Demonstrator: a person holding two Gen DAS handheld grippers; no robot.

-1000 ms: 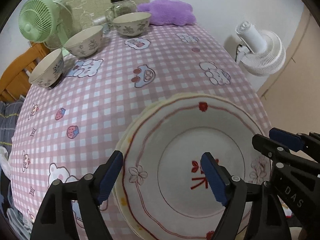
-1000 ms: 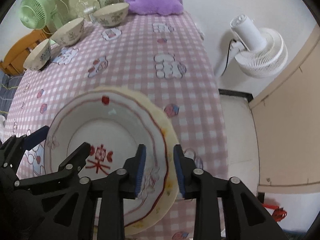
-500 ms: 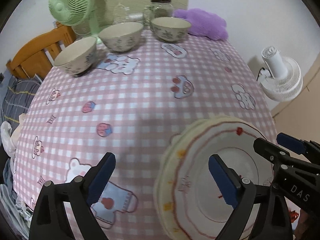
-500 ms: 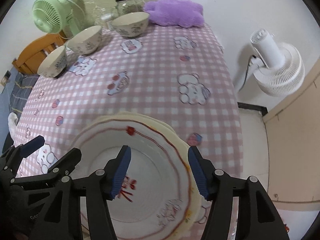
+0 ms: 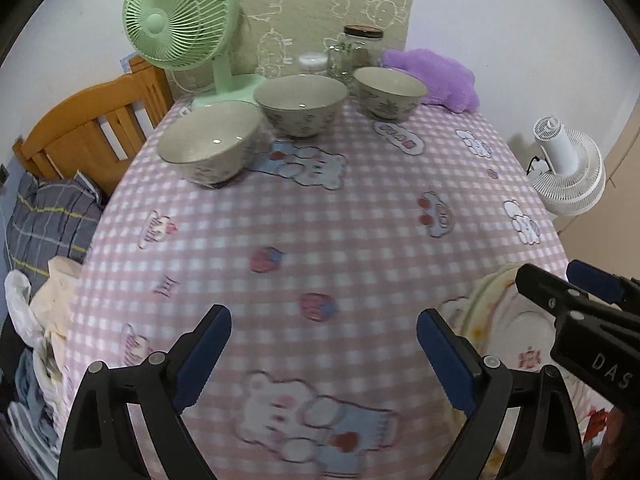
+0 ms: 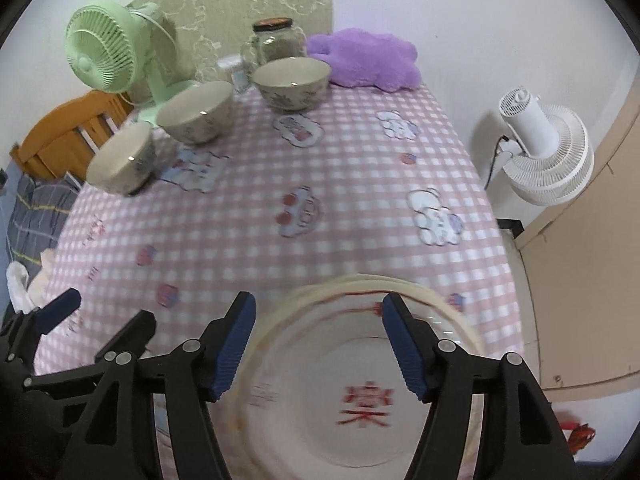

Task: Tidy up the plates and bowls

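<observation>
- Three patterned bowls (image 5: 298, 110), all seen empty, are lined up at the bench's (image 5: 360, 240) far edge.
- Stacked plates (image 6: 360, 392), cream with red trim, are laid at the near edge.
- Left claw (image 5: 324, 356) is released, over bare cloth.
- Right claw (image 6: 318, 346), jaws just opening, is released above the plates.

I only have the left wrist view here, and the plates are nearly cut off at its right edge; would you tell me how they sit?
Observer: In the right wrist view the plates lie stacked flat on the tablecloth, near its front edge.
Operator: Thank you. Is the right gripper clamped on them?
Observer: No. The right gripper has just been opening; its pads stand clear above the stack.
Operator: What marks the top plate?
Observer: A red character at its centre and a red line near the rim.
</observation>
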